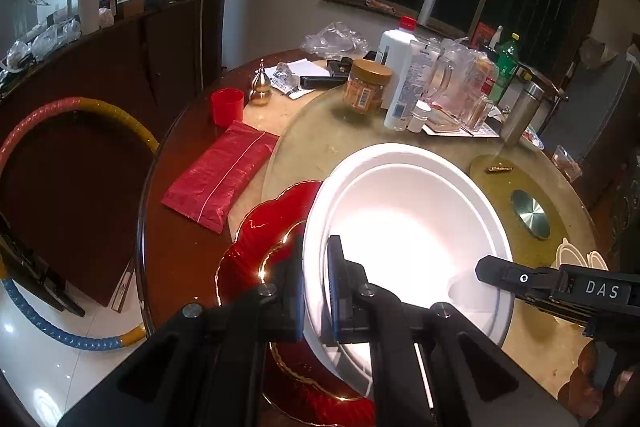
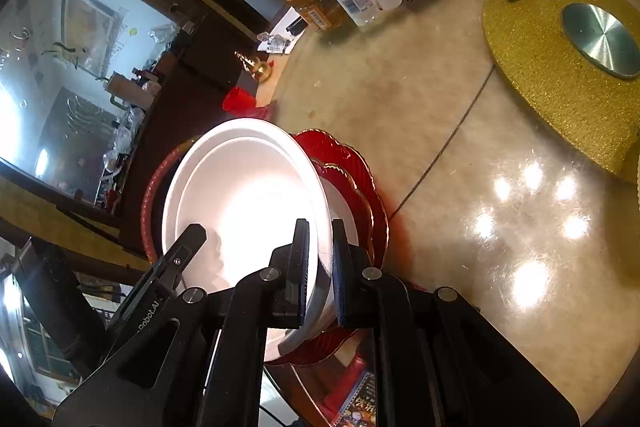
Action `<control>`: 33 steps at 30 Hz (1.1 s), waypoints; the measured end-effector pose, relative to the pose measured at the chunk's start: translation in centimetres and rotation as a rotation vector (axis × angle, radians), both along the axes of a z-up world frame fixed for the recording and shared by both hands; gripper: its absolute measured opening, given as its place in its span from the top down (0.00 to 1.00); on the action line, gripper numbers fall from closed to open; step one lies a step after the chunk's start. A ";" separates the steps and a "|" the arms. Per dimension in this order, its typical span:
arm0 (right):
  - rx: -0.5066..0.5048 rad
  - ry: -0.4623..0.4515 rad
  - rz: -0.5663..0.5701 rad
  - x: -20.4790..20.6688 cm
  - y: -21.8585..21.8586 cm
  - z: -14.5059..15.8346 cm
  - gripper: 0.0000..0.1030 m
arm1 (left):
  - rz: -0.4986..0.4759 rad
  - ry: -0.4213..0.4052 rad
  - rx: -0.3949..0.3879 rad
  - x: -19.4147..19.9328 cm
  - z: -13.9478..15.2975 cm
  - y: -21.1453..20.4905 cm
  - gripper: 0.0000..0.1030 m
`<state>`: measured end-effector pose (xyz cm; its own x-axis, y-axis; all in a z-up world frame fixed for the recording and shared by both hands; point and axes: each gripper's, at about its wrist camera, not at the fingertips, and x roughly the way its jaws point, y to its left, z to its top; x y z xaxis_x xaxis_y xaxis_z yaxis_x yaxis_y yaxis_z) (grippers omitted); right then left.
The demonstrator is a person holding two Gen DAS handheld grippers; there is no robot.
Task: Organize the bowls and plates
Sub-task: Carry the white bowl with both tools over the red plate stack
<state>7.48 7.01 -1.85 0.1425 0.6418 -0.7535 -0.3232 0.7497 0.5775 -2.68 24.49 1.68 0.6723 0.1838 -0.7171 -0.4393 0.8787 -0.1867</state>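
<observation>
A white bowl (image 1: 412, 223) sits over a red gold-rimmed plate (image 1: 264, 239) at the near edge of the round table. My left gripper (image 1: 316, 287) is shut on the bowl's left rim, one finger inside and one outside. My right gripper (image 2: 320, 259) is shut on the bowl's (image 2: 244, 187) opposite rim, over the red plate (image 2: 352, 167). The right gripper's body shows in the left wrist view (image 1: 560, 283), and the left gripper's finger shows in the right wrist view (image 2: 176, 259). Whether the bowl rests on the plate or hangs above it I cannot tell.
A red packet (image 1: 224, 175) and a red cup (image 1: 227, 106) lie left of the glass turntable (image 1: 320, 139). Bottles, jars and a glass pitcher (image 1: 452, 83) crowd the far side. A gold mat with a metal disc (image 2: 560, 67) lies to the right. A hoop (image 1: 76, 107) stands beside the table.
</observation>
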 end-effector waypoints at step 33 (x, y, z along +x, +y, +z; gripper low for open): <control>-0.131 -0.087 0.065 -0.2 1.9 -0.4 0.89 | 0.011 0.063 0.056 -0.2 -0.8 0.2 0.91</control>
<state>7.25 8.94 -2.21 0.1720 0.5488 -0.8181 -0.4178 0.7927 0.4440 -2.89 24.72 0.83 0.6238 0.2315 -0.7465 -0.4580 0.8822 -0.1091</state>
